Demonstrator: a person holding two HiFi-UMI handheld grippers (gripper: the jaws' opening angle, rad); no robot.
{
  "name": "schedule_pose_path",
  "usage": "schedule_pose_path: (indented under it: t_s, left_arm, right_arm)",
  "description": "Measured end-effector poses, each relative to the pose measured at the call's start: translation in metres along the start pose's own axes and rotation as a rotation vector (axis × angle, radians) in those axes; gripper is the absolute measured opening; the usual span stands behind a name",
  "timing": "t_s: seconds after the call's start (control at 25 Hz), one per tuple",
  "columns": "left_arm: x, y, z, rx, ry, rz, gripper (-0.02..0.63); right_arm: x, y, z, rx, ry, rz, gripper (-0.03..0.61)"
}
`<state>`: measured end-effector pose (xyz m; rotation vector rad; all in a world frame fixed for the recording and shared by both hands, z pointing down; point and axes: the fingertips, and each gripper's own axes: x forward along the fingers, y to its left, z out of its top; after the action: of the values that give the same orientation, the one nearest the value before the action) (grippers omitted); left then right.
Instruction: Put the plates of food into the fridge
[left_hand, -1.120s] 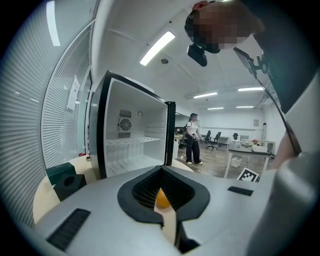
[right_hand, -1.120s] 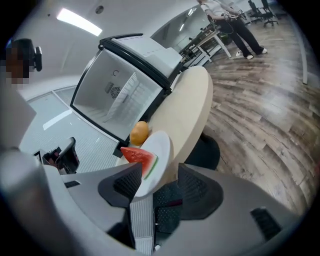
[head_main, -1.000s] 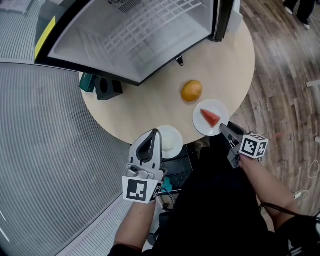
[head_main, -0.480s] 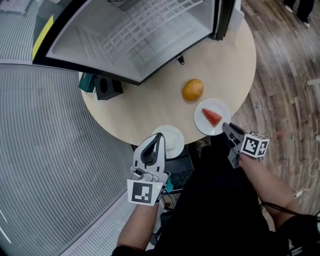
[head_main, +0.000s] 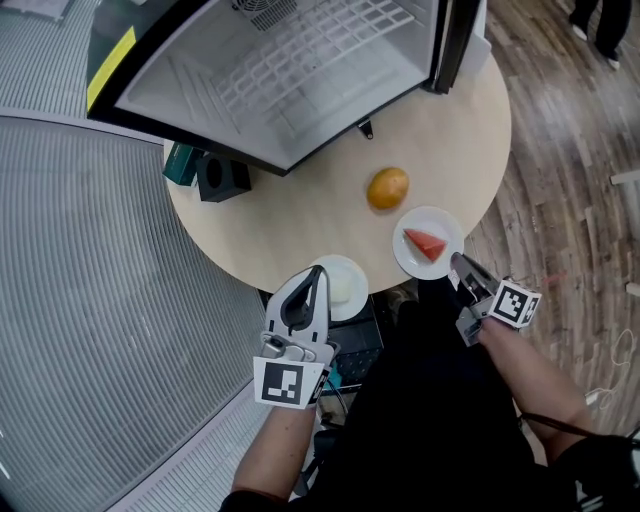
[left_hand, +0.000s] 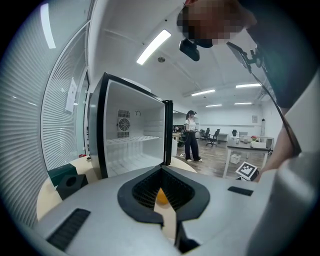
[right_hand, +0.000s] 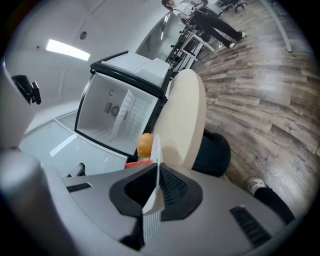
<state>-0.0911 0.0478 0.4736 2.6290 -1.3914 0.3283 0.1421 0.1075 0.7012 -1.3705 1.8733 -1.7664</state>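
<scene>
Setting: round pale desk (head_main: 300, 225) on a wood-plank floor (head_main: 570, 150), with ribbed grey panelling (head_main: 80, 300) to its left.

1. Fridge (head_main: 180, 90): stands at the far side of the desk, door open. White interior, one wire shelf (head_main: 300, 55), nothing on it or under it.
2. Right plate (head_main: 412, 264): white, at the near right edge of the desk, outside the fridge. Holds one red wedge (head_main: 427, 243).
3. Left plate (head_main: 348, 288): white, at the near edge of the desk, outside the fridge. Its contents are too pale to make out.
4. Fruit (head_main: 388, 188): orange, loose on the desk between the fridge and the right plate, on no plate.
5. Black block (head_main: 222, 177) and green box (head_main: 180, 162): side by side at the left edge, against the fridge front.
6. Right tool (head_main: 456, 260): its jaws have just been closing and now pinch the near rim of the right plate, seen edge-on between them.
7. Left tool (head_main: 318, 270): jaws narrow, tips together, nothing between them. It sits over the left plate's near-left edge; contact cannot be told.
</scene>
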Motion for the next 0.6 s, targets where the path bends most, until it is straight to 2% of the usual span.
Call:
schedule_pose_path:
  t_s: [0.24, 0.6]
  left_arm:
    - [-0.004, 0.001, 0.008, -0.005, -0.016, 0.012, 0.003]
    - [-0.006, 0.004, 0.024, -0.004, -0.054, 0.036, 0.003]
  right_arm:
    - [0.005, 0.035, 0.009, 0.065, -0.022, 0.165, 0.018]
    - [0.001, 0.067, 0.016, 0.077, -0.013, 0.248, 0.020]
